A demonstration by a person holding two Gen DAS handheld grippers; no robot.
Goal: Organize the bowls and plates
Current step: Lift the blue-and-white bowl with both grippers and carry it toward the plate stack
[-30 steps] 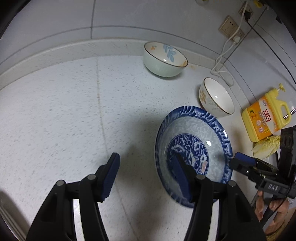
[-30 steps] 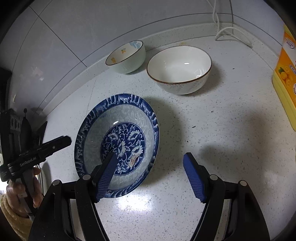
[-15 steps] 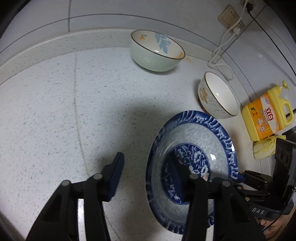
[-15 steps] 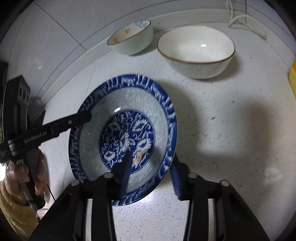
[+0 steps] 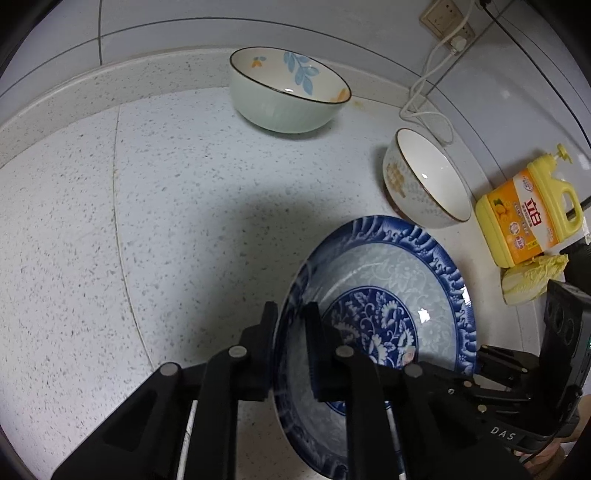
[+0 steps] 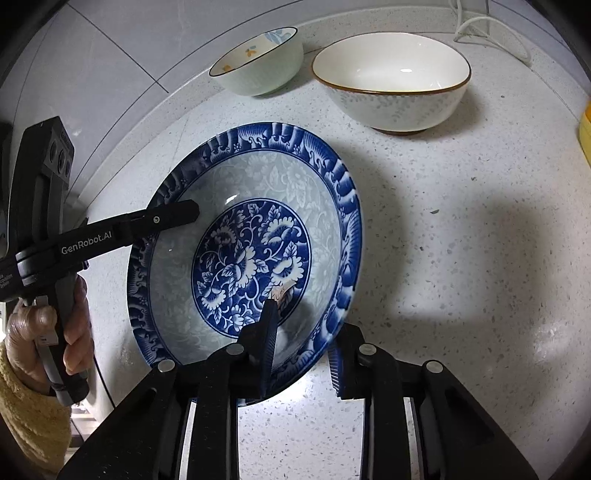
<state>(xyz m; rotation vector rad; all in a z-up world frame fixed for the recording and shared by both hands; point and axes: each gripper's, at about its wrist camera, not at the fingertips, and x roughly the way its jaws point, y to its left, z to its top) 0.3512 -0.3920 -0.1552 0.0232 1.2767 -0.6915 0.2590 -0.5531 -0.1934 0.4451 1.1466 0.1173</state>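
Observation:
A blue-and-white floral plate [image 5: 388,273] [image 6: 251,181] lies on the speckled counter [image 5: 147,221]. My left gripper [image 5: 291,321] straddles its left rim, one finger inside and one outside; the jaws are closing and the pads press the rim. My right gripper [image 6: 301,343] straddles the opposite rim in the same way, jaws closing, pads on the plate wall. Each gripper also shows in the other's view: the left gripper [image 6: 177,216] and the right gripper [image 5: 491,365]. A pale green bowl [image 5: 284,107] [image 6: 258,70] and a white brown-rimmed bowl [image 5: 424,181] [image 6: 391,81] stand behind the plate.
A yellow detergent bottle [image 5: 524,218] and a pale cabbage piece [image 5: 532,277] sit right of the plate. A white cable [image 5: 424,107] runs from the wall socket [image 5: 447,22] down to the counter. A hand in a yellow sleeve [image 6: 22,406] holds the left gripper.
Both grippers sank toward the plate and their jaws went from wide apart to narrow, each now on a rim of the plate on opposite sides.

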